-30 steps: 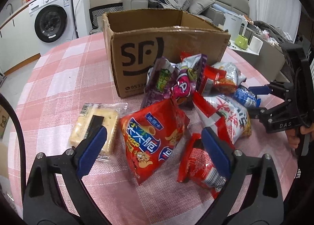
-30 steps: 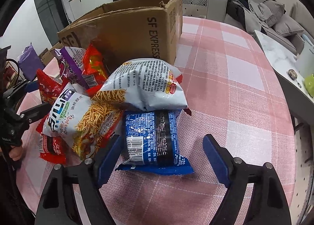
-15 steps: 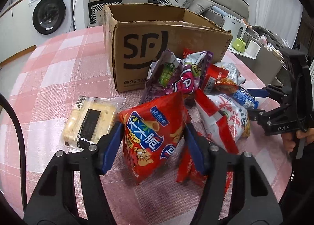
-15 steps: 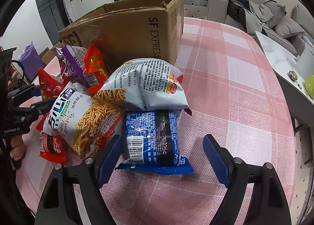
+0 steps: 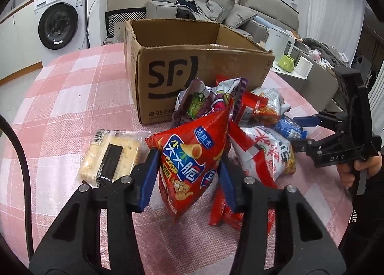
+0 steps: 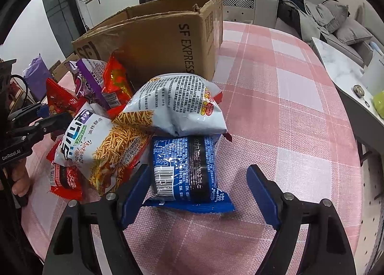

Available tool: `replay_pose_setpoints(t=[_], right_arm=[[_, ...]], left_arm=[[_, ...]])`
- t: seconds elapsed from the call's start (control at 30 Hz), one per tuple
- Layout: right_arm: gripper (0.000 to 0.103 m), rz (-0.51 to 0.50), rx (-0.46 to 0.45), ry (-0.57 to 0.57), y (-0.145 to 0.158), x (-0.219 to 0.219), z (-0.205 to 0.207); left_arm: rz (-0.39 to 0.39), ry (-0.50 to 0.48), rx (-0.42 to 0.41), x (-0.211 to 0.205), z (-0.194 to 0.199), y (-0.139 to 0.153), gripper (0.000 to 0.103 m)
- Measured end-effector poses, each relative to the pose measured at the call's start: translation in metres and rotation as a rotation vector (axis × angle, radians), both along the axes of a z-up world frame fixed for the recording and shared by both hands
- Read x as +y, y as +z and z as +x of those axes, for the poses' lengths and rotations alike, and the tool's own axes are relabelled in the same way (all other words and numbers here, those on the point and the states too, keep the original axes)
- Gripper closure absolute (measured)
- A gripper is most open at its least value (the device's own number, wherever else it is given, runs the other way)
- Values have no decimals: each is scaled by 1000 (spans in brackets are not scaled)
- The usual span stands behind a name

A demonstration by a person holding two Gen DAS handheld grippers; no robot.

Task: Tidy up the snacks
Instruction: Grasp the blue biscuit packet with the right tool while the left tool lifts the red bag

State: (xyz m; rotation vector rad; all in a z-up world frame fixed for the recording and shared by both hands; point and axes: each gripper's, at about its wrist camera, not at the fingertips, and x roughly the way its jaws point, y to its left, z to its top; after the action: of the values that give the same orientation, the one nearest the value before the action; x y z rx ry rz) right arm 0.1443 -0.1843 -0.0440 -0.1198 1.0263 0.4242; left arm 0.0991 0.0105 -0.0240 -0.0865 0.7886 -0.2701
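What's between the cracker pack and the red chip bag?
In the left wrist view, one blue finger of the left gripper sits between the cracker pack and red chip bag.

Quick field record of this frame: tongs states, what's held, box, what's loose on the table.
left tongs: shut on red crisp bag, bag upright, lifted at its top
right tongs: open, straddling blue packet, not gripping
box: SF cardboard box, open top, no snack visible inside
pile: snack bags heaped against the box front
loose: cracker pack lying flat, apart from pile
surface: pink checked tablecloth
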Motion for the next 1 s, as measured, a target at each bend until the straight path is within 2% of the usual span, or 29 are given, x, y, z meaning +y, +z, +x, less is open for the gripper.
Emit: replay_pose_setpoints(t=[0.17,0.23,0.43,0.63,1.0], right_arm=[[26,11,2,-1,2,-1,0],[32,10,0,3,2,-1,0],[57,24,-5,36,7,-1,-6],[58,15,-23,75,14,1,-13],[58,66,-77,94,42,-5,-26]], left_arm=[[-10,7,-9,2,-2,5,58],[-9,8,-11,2,-3,5,58],[-8,11,-22,4,-5,10,59],[-10,20,-51,8,-11,21,59],[-20,23,-92,14,-24,39,59]])
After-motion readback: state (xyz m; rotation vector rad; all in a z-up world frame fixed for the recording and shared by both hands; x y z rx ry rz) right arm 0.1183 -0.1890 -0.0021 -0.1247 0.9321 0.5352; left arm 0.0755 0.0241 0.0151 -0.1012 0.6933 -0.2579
